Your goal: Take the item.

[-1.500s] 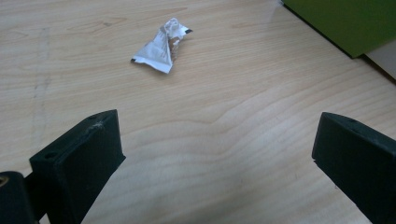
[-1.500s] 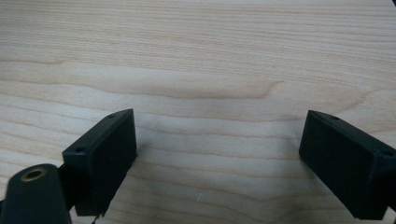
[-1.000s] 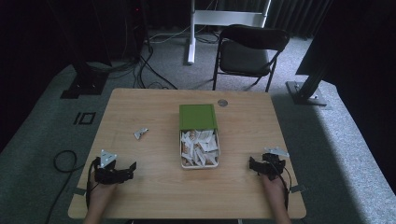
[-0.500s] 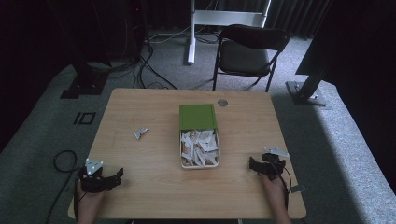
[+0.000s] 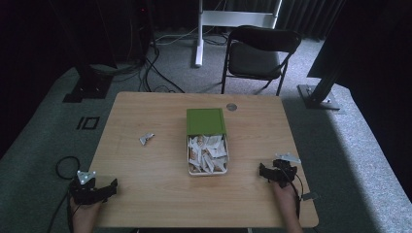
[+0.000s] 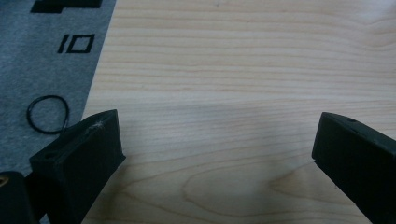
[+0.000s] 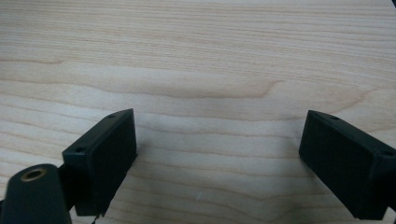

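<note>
Green box point(image 5: 206, 141) sat mid-table point(image 5: 145, 204), lid slid back, packets inside. One stray packet point(image 5: 145, 139) lay left of box, likely left to collect. Left hand-held gripper point(image 5: 99, 190) and right hand-held gripper point(image 5: 274, 174), near box's front corners' sides, gaped empty.

L gripper point(image 5: 112, 184) – R gripper point(image 5: 263, 171) – agape

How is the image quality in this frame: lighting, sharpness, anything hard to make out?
High view: dim and soft, background nearly black; the packets in the green box blur together, the scrap is unidentifiable. Left gripper view: evenly lit table, crisp wood grain, near jaws slightly soft. Right gripper view: likewise bright, no glare.
</note>
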Motion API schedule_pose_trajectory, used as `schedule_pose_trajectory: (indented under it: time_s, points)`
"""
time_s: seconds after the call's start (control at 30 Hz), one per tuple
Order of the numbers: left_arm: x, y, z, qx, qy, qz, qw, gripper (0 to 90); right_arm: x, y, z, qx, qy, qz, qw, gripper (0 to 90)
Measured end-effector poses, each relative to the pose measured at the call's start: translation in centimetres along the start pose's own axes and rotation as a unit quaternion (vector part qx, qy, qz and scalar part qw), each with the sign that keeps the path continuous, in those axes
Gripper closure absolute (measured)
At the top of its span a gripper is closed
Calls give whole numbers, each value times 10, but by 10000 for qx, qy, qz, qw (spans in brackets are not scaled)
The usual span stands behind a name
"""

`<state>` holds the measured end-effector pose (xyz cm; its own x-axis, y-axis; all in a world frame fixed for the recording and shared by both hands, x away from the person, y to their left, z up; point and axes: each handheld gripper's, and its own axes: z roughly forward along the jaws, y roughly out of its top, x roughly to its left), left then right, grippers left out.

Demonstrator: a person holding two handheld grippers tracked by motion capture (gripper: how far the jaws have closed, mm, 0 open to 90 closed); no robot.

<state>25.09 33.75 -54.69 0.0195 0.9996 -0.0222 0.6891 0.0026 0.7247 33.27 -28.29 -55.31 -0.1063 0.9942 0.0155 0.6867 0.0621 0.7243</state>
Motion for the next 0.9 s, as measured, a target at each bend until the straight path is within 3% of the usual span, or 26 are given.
schedule_pose_trajectory:
  time_s: [0.17,0.27,0.9]
  points:
    - [-1,1,3,163,97,-33,9998,24,0,0,0,0,0,0,10000,109]
    - [-3,1,3,214,181,64,9996,24,0,0,0,0,0,-1,10000,109]
    - [-3,2,4,218,203,35,9995,24,0,0,0,-1,0,0,10000,109]
